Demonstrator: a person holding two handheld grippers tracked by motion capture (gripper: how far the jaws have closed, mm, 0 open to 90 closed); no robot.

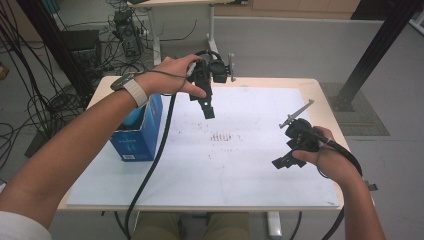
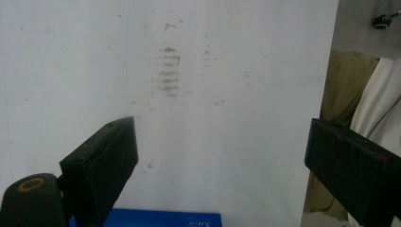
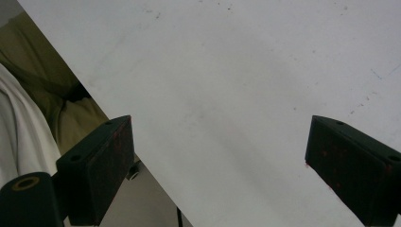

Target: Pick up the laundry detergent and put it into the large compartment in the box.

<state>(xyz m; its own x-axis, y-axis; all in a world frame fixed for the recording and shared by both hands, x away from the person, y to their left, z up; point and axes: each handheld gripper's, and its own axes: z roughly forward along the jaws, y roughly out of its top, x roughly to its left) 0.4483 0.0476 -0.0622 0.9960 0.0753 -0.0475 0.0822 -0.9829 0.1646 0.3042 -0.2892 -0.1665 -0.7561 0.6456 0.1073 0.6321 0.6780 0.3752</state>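
Right now you hold both grippers above the white sheet (image 1: pixel 200 165) that covers the table (image 1: pixel 320 95), and neither one has anything in it. Your left gripper (image 1: pixel 207 107) hangs over the far part of the sheet, just right of the blue box (image 1: pixel 137 140), with its jaws pointing down and toward you. In the left gripper view those jaws stand wide apart with only bare sheet between them; the box's blue top edge (image 2: pixel 156 218) shows at the bottom of that view, close under the left jaw.

The box stands upright at the left edge of the sheet, open at the top, with something pale blue (image 1: pixel 132 117) inside that you cannot make out clearly. Your left forearm (image 1: pixel 75 150) crosses above it, and the gripper's cable (image 1: pixel 155 160) trails down past the box's right side and off the near edge of the table.

Your right gripper (image 1: pixel 282 161) sits well to the right of the box, near the sheet's right edge, low over the paper. Its jaws are also spread wide and bare, with plain sheet between them in the right gripper view.

Between the two grippers, right of the box, a patch of faint brownish marks (image 1: pixel 221 137) stains the sheet.
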